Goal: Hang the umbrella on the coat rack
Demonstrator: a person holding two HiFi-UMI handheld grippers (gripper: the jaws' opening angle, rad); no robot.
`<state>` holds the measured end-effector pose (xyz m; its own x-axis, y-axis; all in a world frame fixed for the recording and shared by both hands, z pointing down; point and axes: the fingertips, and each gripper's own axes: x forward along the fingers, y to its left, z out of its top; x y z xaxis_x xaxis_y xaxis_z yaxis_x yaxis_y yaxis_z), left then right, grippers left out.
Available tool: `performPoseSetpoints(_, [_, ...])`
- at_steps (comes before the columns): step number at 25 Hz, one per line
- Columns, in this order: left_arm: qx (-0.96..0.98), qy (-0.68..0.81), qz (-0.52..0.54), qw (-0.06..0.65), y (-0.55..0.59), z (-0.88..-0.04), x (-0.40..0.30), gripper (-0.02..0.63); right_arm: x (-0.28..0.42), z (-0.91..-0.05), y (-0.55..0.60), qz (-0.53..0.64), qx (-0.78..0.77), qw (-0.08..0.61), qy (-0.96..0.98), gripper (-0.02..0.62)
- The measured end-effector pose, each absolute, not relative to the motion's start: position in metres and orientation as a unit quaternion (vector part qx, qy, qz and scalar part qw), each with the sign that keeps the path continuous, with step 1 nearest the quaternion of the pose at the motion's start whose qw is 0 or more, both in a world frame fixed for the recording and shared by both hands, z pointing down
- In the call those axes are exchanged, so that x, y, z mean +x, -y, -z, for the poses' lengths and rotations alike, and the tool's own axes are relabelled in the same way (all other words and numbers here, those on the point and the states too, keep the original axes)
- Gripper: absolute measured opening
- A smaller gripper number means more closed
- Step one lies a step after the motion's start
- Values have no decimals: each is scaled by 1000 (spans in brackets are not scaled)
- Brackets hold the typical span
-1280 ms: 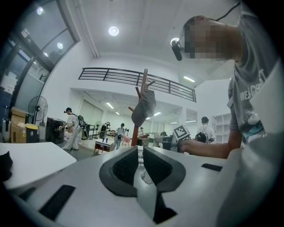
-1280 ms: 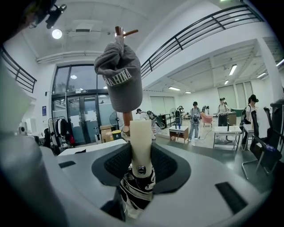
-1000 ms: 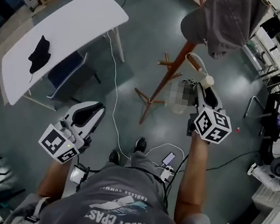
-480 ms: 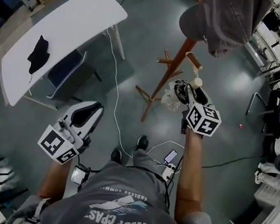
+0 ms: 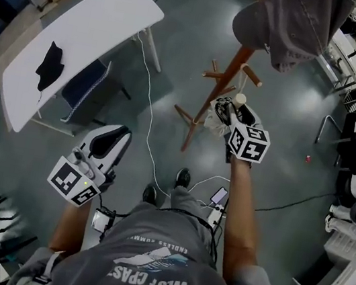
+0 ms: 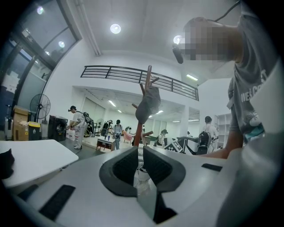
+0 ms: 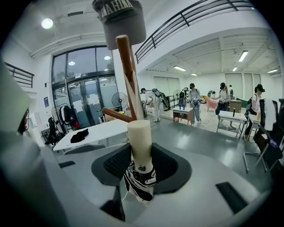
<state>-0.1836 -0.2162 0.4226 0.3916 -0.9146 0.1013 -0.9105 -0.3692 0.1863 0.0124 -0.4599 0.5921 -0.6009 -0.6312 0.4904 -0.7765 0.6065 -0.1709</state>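
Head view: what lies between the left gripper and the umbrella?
In the head view, a white cable on the grey floor crosses that stretch; nothing else lies there. The umbrella sits in the right claw.

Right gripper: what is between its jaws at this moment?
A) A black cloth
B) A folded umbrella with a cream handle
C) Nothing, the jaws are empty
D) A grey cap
B: in the right gripper view, the right gripper has its jaws closed on the umbrella, which is folded, and the cream handle stands up between them.
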Motion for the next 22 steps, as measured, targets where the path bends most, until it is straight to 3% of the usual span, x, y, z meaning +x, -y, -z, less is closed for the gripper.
performPoseSetpoints(12, [826,557,13,93,207,-415,-186,48,-6,-598,463,-179,374,215,884,161])
performPoseSetpoints(22, [808,587,7,56,200,-390,-231,48,10,-540,450,-152,388,176,892,117])
